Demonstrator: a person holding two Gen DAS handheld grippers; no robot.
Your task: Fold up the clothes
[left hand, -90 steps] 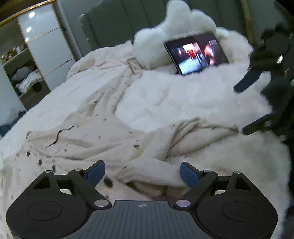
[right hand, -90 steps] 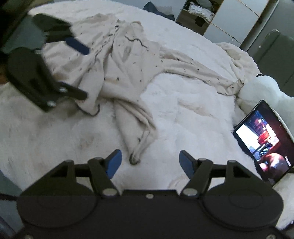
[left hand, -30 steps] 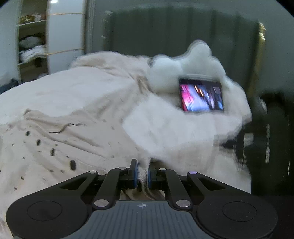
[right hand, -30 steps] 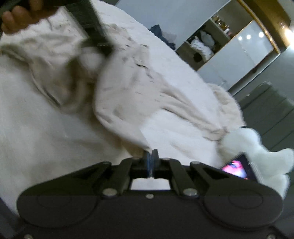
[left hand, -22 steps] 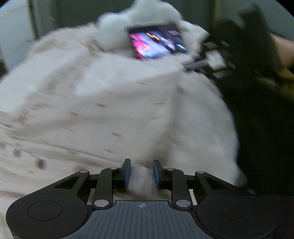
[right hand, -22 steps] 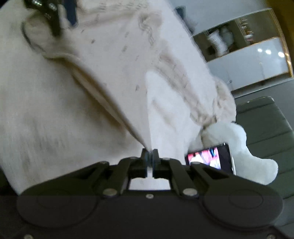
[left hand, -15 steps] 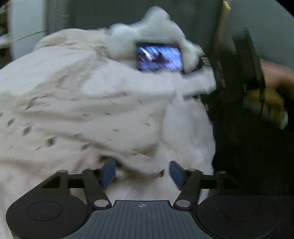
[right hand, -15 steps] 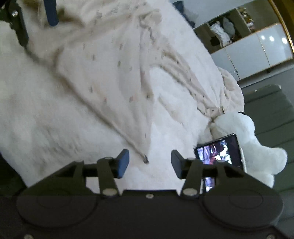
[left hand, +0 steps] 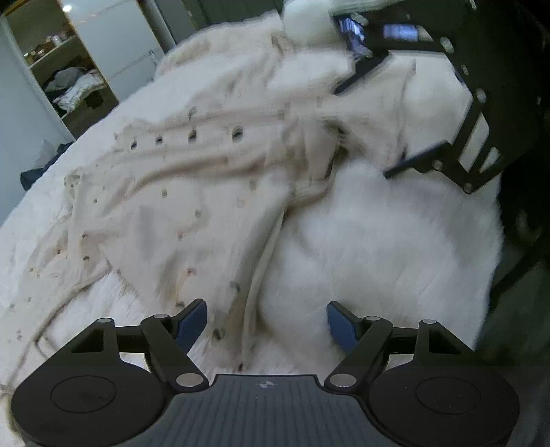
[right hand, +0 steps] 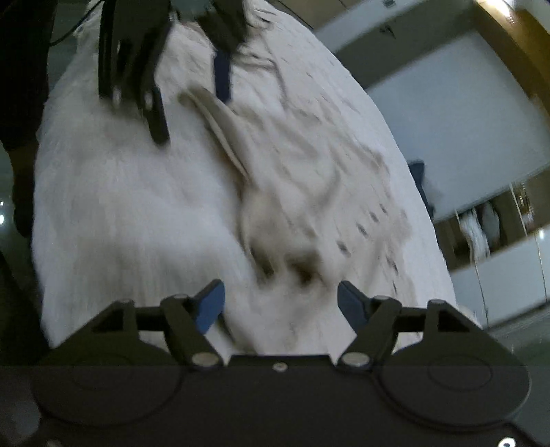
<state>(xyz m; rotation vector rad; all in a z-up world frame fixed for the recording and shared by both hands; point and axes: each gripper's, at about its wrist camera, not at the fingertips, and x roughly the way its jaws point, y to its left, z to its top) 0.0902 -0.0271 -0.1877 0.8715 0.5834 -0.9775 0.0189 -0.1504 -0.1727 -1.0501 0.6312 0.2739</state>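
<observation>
The beige spotted garment (left hand: 192,192) lies spread and rumpled on the white furry bed (left hand: 395,247). The left gripper (left hand: 266,319) hovers over its near edge, jaws wide apart and empty. The right gripper (right hand: 280,304) is likewise spread, holding nothing.

1. We find a bed (left hand: 395,240) as the carrying surface, covered by a white fluffy blanket (left hand: 378,220).
2. A beige garment with small dark spots (left hand: 178,206) lies spread and creased directly on the blanket, covering the left and middle in the left wrist view.
3. At the far end, a white plush item (left hand: 306,20) rests on the bed, with a lit screen (left hand: 350,27) against it.
4. The right wrist view is blurred; it shows the same garment (right hand: 309,192) on the blanket (right hand: 130,213).
</observation>
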